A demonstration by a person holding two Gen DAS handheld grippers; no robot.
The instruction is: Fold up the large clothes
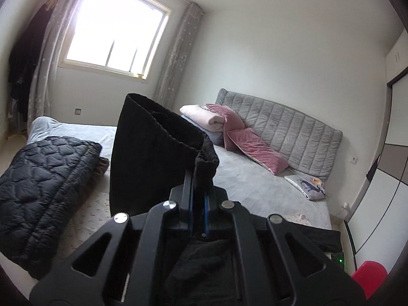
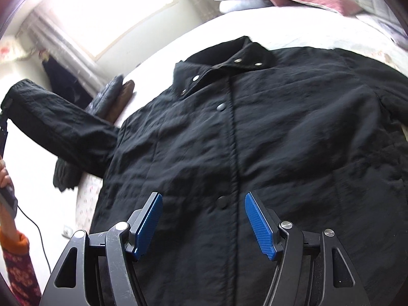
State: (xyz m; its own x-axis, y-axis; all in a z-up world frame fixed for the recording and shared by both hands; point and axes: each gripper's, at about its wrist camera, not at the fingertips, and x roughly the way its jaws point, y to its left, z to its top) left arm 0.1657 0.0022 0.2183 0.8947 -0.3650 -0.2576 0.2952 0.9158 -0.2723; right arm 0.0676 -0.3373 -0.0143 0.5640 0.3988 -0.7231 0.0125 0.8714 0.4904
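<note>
A black snap-front jacket lies face up on the bed, collar toward the pillows. My right gripper hovers open just above its front placket, blue pads apart with nothing pinched. One jacket sleeve is lifted off the bed to the left, its cuff held by my left gripper at the frame edge. In the left wrist view my left gripper is shut on that black cuff, and the sleeve fabric hangs in front of the camera.
A folded black quilted coat and a brown garment lie on the bed's left side. Pink and white pillows rest against the grey headboard. A small printed cushion and a red object are at the right. A person's patterned sleeve shows at the lower left.
</note>
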